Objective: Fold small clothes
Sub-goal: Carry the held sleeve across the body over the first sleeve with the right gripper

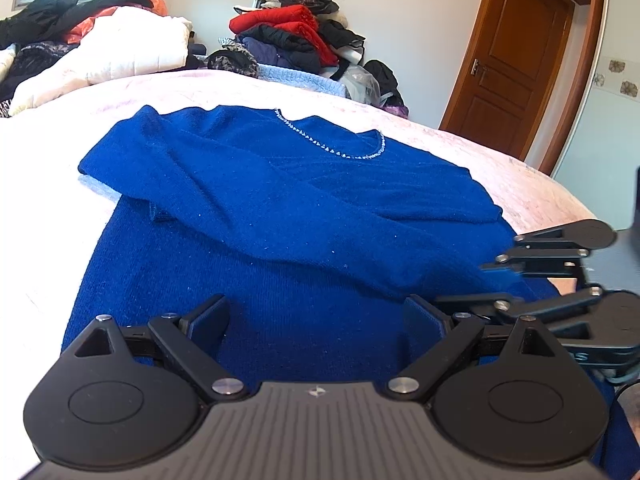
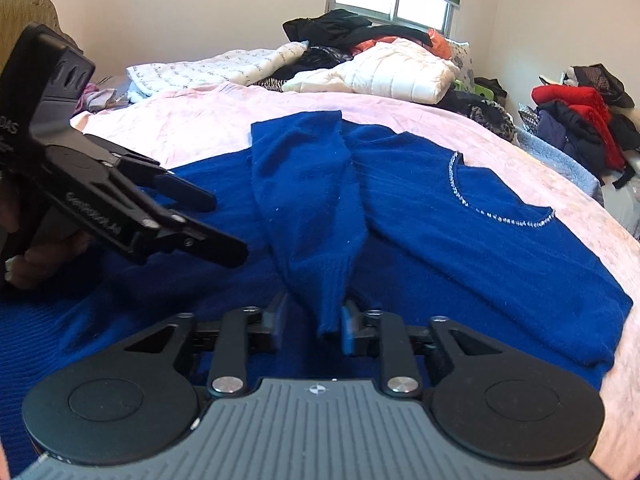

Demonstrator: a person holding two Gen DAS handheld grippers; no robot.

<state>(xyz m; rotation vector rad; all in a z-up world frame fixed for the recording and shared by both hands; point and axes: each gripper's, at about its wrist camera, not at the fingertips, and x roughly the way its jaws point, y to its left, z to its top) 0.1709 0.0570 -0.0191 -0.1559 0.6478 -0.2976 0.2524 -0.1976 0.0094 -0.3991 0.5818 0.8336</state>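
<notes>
Right wrist view: the right gripper [image 2: 310, 322] is pinching a sleeve cuff [image 2: 330, 280] of the blue sweater [image 2: 460, 216].
The sweater is lying on the pink bed [image 2: 180, 124]; the left gripper [image 1: 316, 320], at 9 o'clock, is holding its fingers [image 1: 208, 320] spread wide over the hem.

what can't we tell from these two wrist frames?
- Left wrist: sweater hem, hidden behind the left gripper body.
- Left wrist: right gripper fingertips, hidden behind the left gripper's finger.
- Right wrist: whether the right gripper pinches the sleeve cuff; contact unclear.
</notes>
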